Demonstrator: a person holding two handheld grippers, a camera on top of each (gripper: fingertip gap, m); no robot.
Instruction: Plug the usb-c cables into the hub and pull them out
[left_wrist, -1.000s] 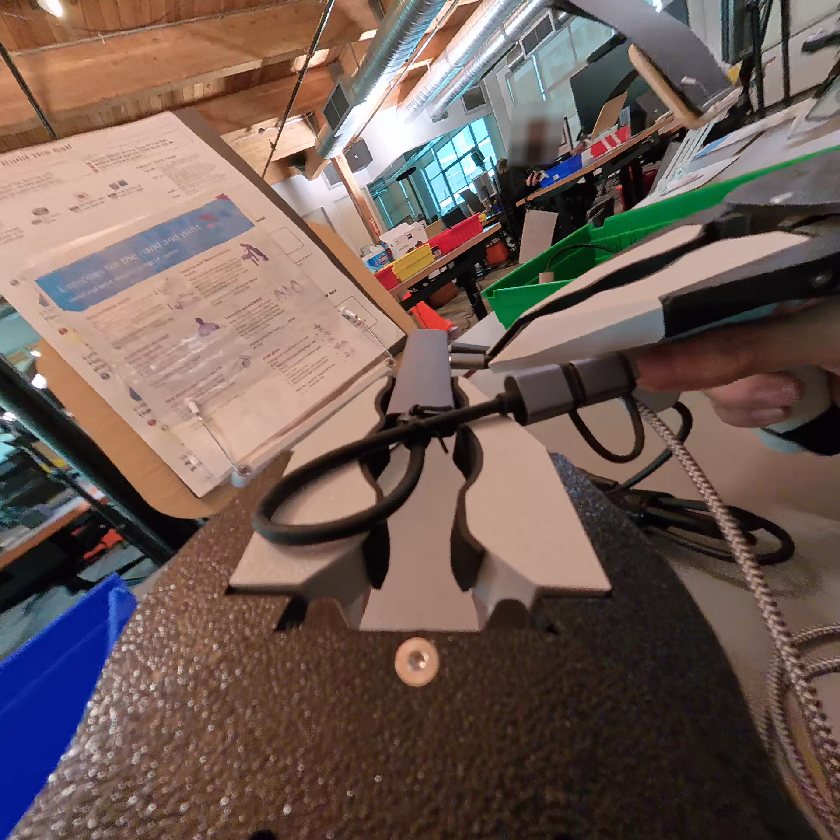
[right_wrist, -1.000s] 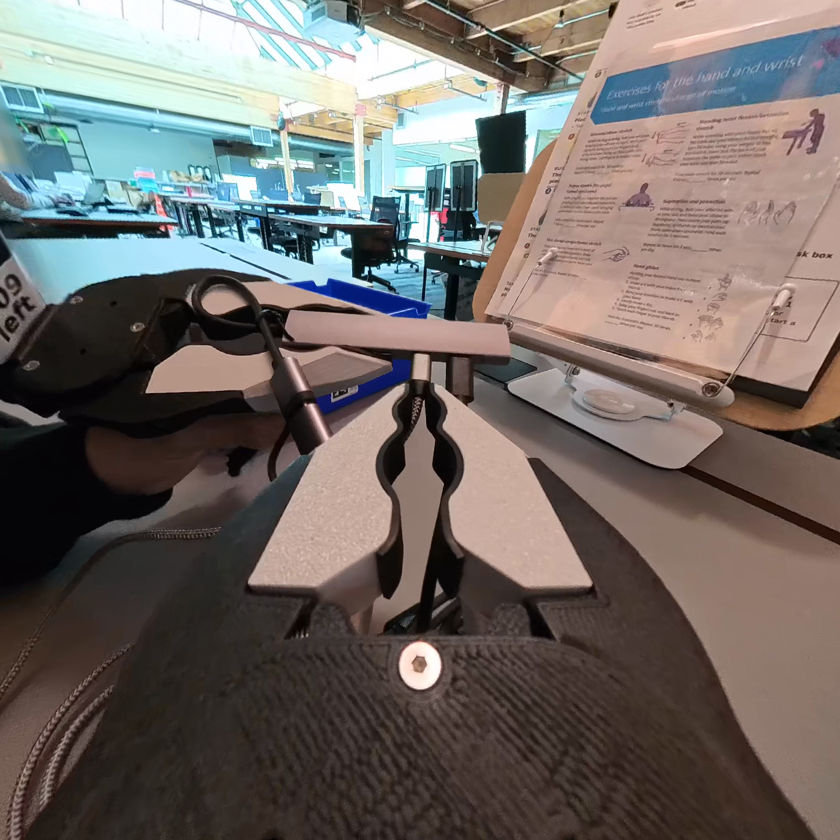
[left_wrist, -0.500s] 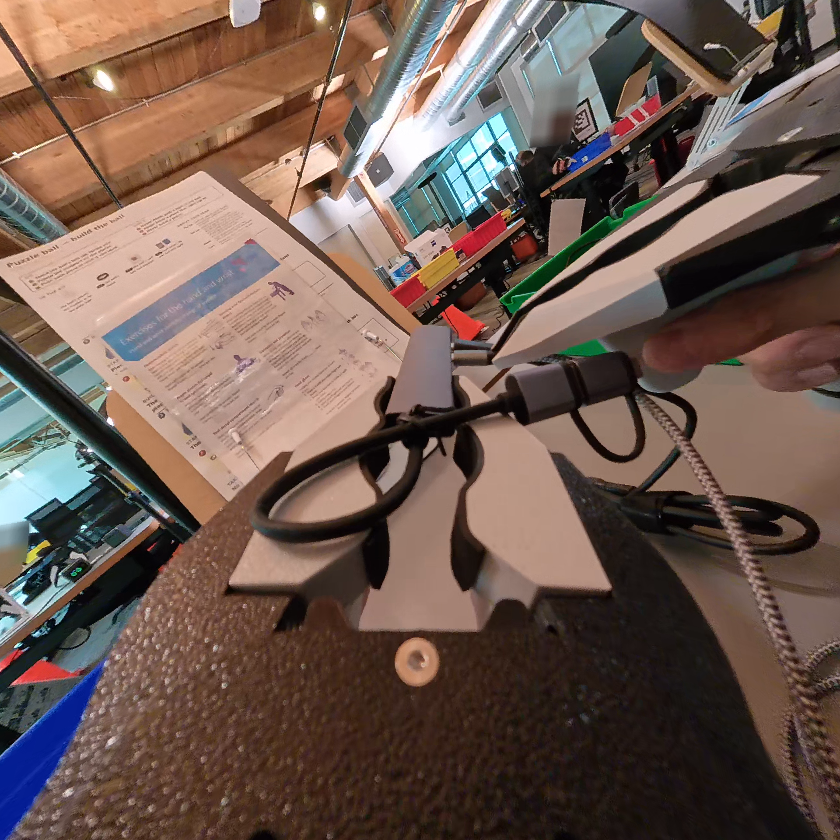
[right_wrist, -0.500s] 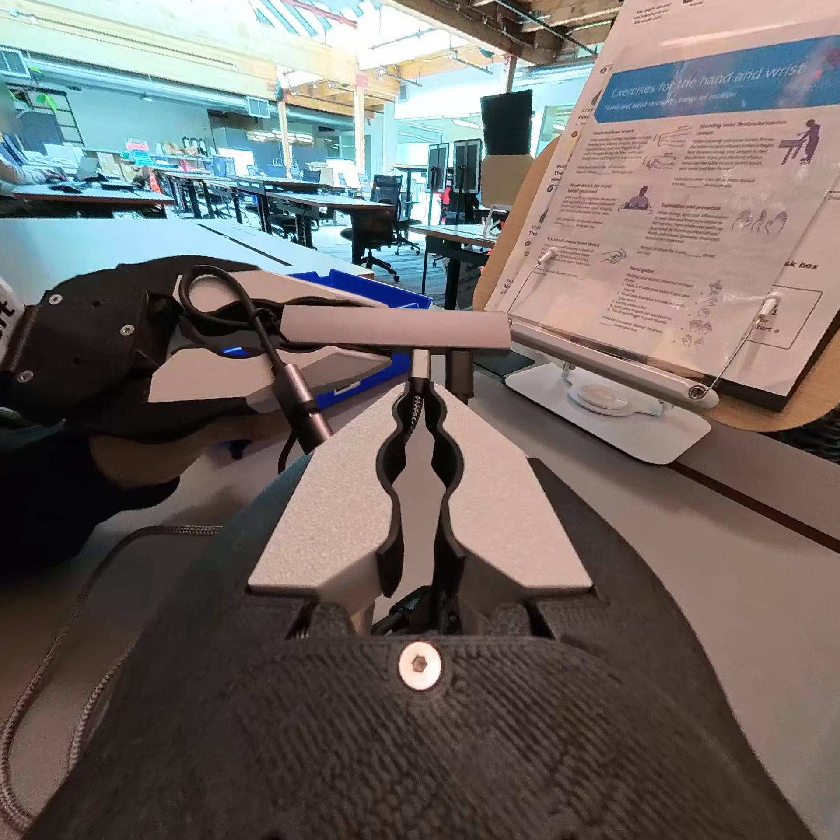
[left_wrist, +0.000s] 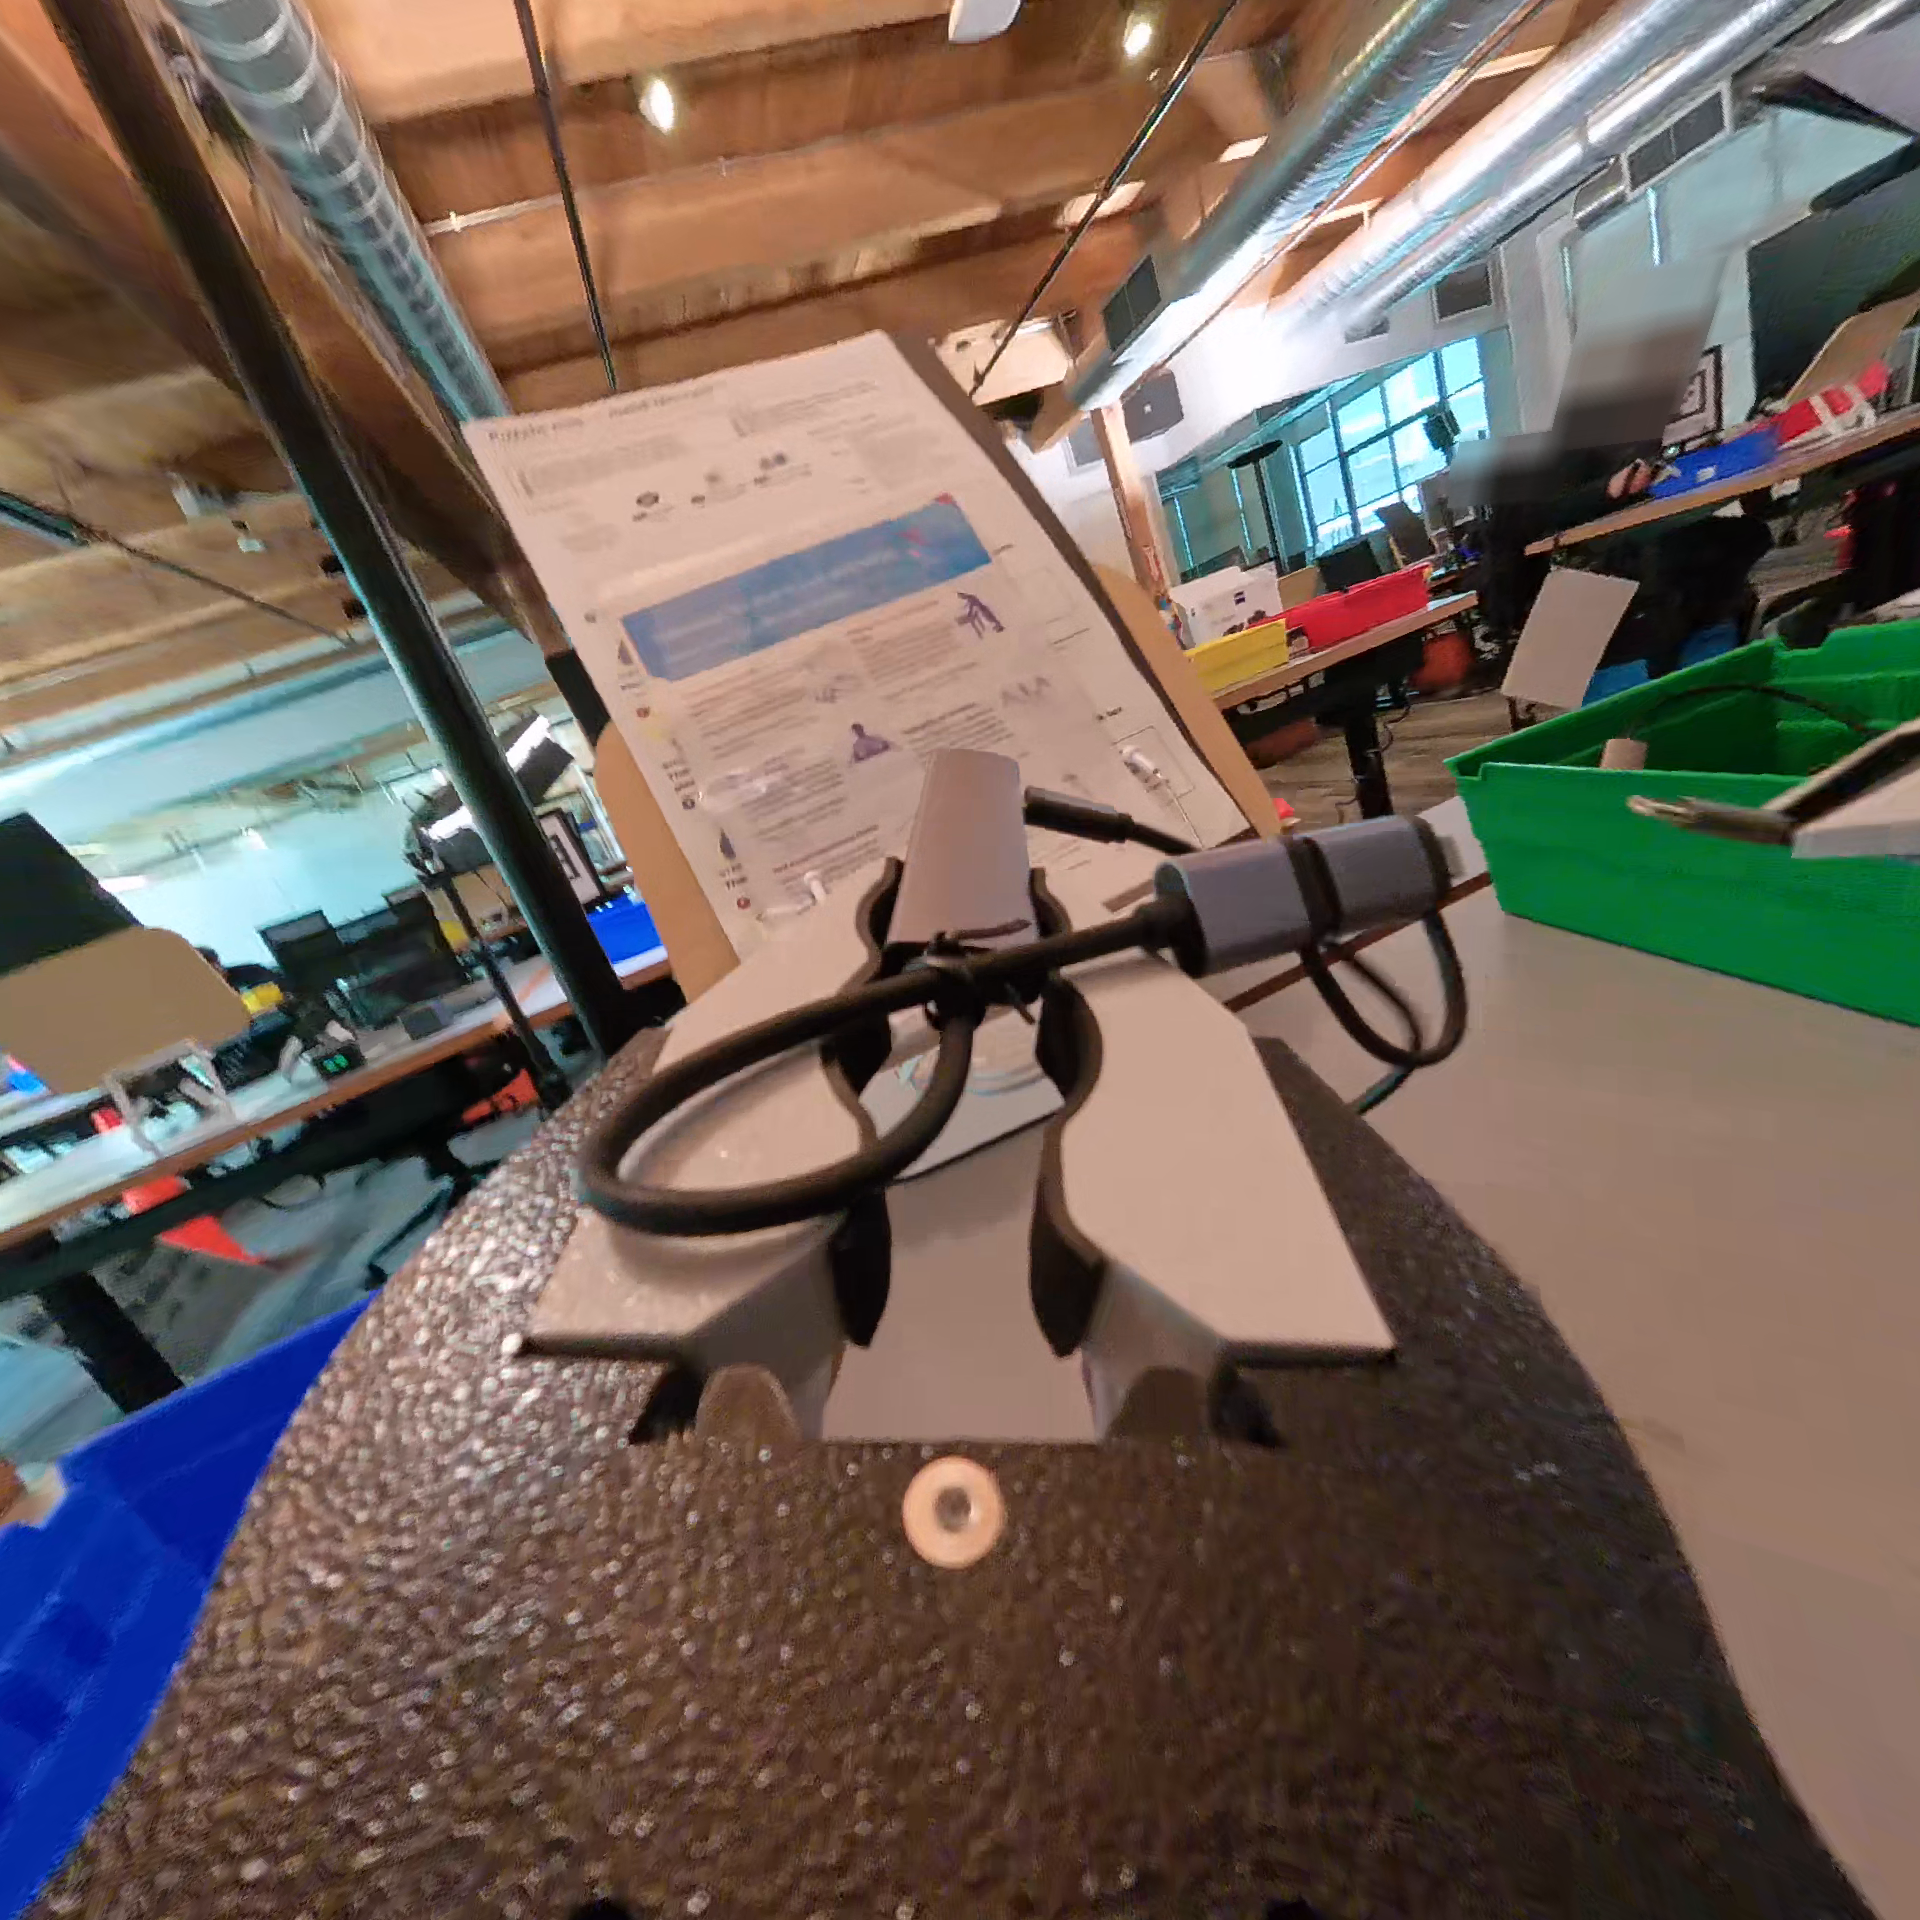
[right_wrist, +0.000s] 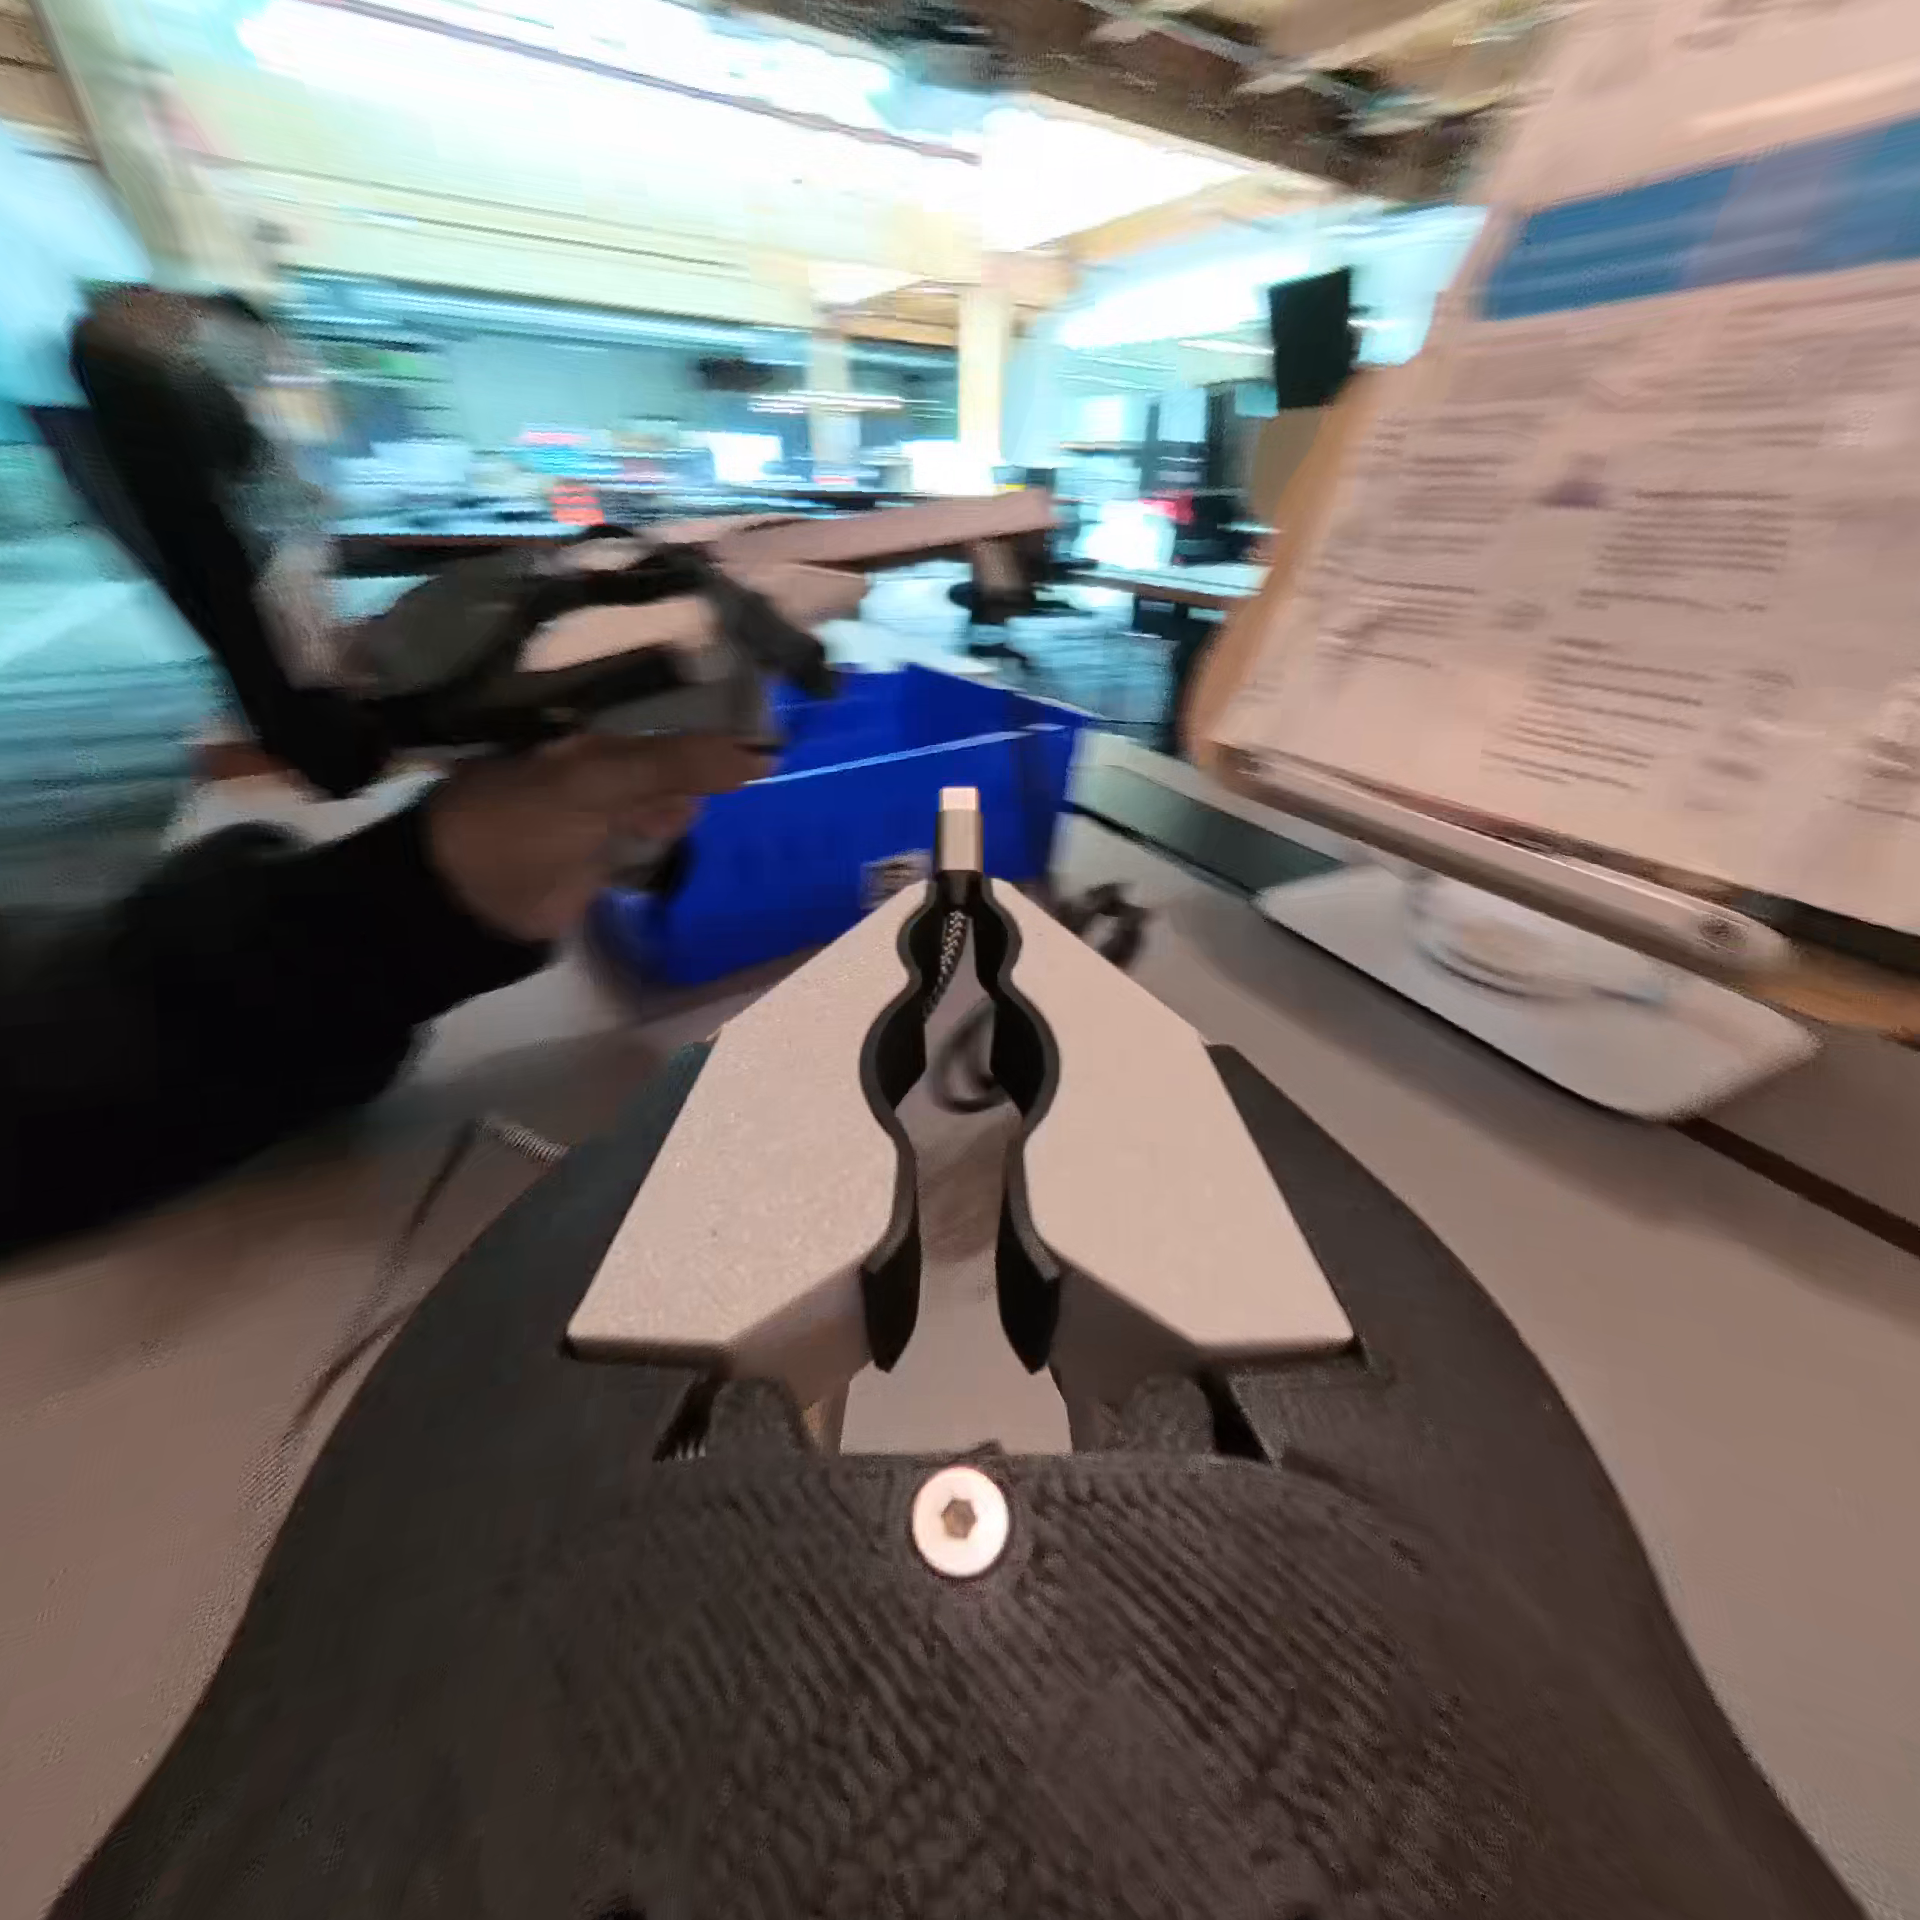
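Blurred workshop hides detail; right hand-held gripper (right_wrist: 958, 914) pinches braided cable (right_wrist: 957, 844).

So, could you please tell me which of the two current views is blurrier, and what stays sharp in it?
Right wrist view: heavy motion blur smears the room, the blue bin and the left gripper; only the right gripper and the plug it pinches stay crisp. Left wrist view: mostly sharp, mild blur on the paper sheet, wide-angle bending at the edges.
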